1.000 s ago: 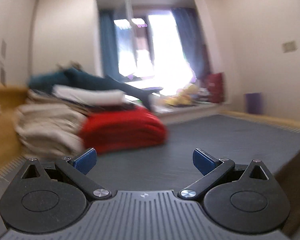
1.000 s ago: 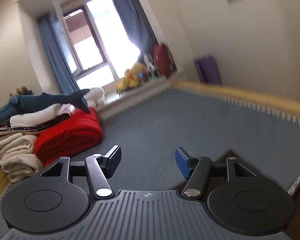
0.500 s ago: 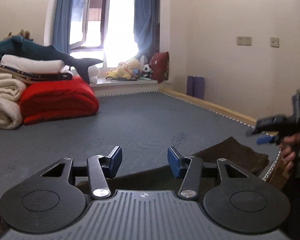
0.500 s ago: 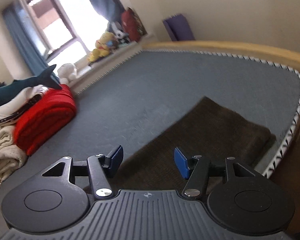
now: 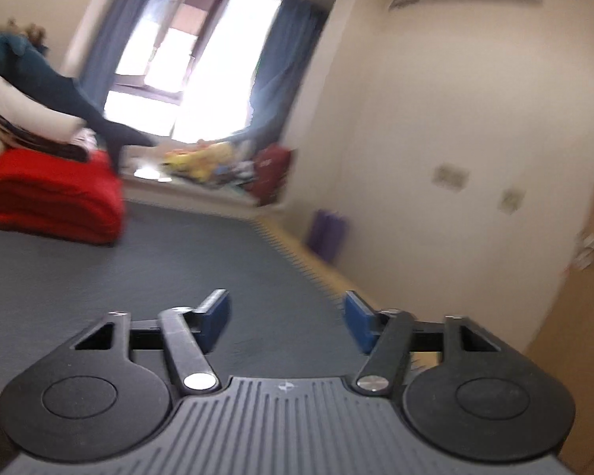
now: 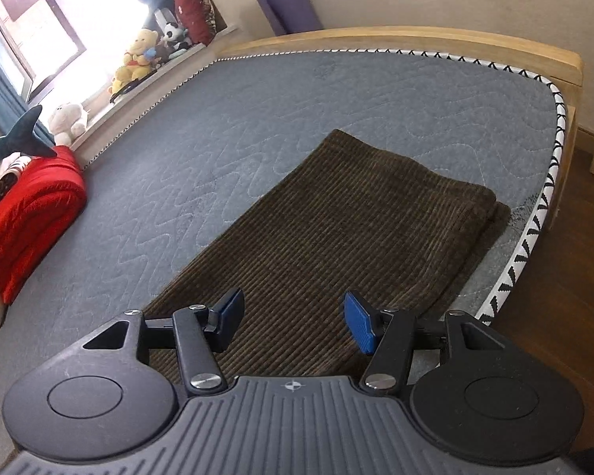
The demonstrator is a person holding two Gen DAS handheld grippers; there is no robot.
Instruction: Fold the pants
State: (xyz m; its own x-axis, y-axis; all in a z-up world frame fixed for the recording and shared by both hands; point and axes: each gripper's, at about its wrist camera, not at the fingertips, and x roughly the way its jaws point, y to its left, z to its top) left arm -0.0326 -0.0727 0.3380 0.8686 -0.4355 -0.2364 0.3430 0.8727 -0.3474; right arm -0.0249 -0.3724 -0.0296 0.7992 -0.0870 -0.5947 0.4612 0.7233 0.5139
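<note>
Dark brown corduroy pants [image 6: 336,229] lie flat in a long folded strip on the grey mattress [image 6: 257,118], along its near right edge. My right gripper [image 6: 291,322] is open and empty, hovering just above the near part of the pants. My left gripper [image 5: 285,322] is open and empty, held above the mattress [image 5: 138,269] and tilted; the view is blurred and the pants do not show in it.
A folded red blanket [image 6: 23,217] with a stack of bedding and a plush shark [image 6: 16,138] sits at the far left. Plush toys [image 6: 138,59] line the windowsill. A wooden bed frame [image 6: 455,43] rims the mattress; floor [image 6: 566,277] lies to the right.
The right gripper has tipped down and moved in over the pants. The left gripper has swung and tilted toward the right wall, losing sight of the pants and of the other gripper.
</note>
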